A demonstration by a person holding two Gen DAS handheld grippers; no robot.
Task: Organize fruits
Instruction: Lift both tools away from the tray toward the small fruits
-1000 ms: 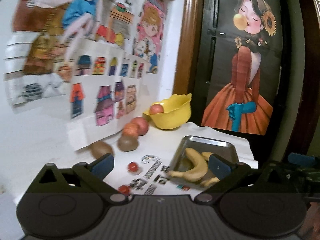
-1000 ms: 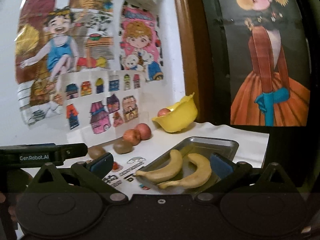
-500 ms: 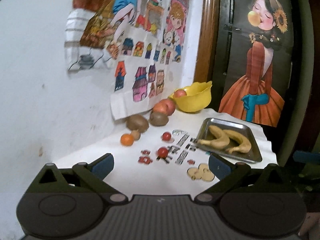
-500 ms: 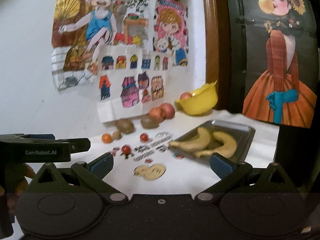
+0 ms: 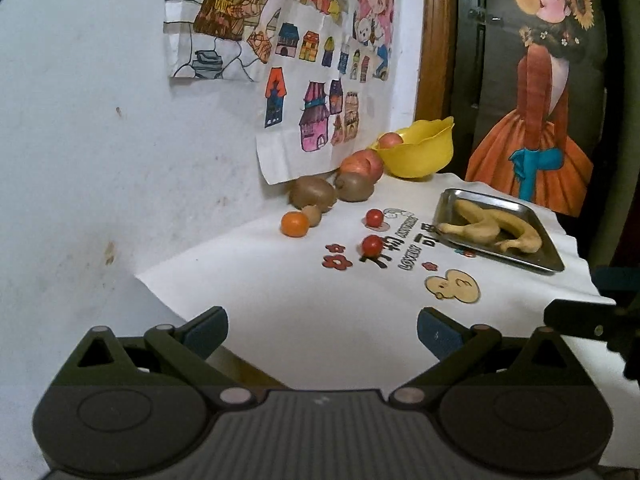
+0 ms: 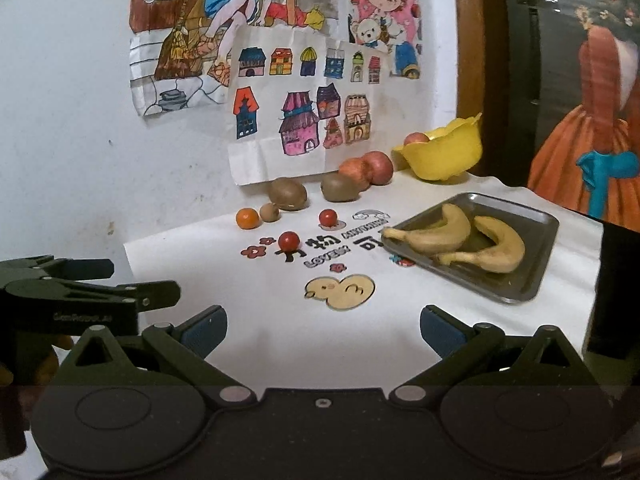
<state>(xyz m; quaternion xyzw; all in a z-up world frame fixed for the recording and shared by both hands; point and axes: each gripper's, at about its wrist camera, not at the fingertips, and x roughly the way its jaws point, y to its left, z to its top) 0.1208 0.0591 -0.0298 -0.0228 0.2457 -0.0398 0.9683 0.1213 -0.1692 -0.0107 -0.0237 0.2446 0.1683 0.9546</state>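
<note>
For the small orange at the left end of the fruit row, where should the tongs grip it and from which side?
Grip the orange across its widest middle, coming from above and the front. It is round, so no axis matters, but a small brown fruit sits close on its right and the wall stands behind. The left tongs are open, empty and nearer.

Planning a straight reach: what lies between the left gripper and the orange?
Only bare white cloth between the left gripper and the orange, per the left wrist view.

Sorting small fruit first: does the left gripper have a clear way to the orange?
Probably yes. The left gripper is open, and only bare cloth lies between it and the orange.
</note>
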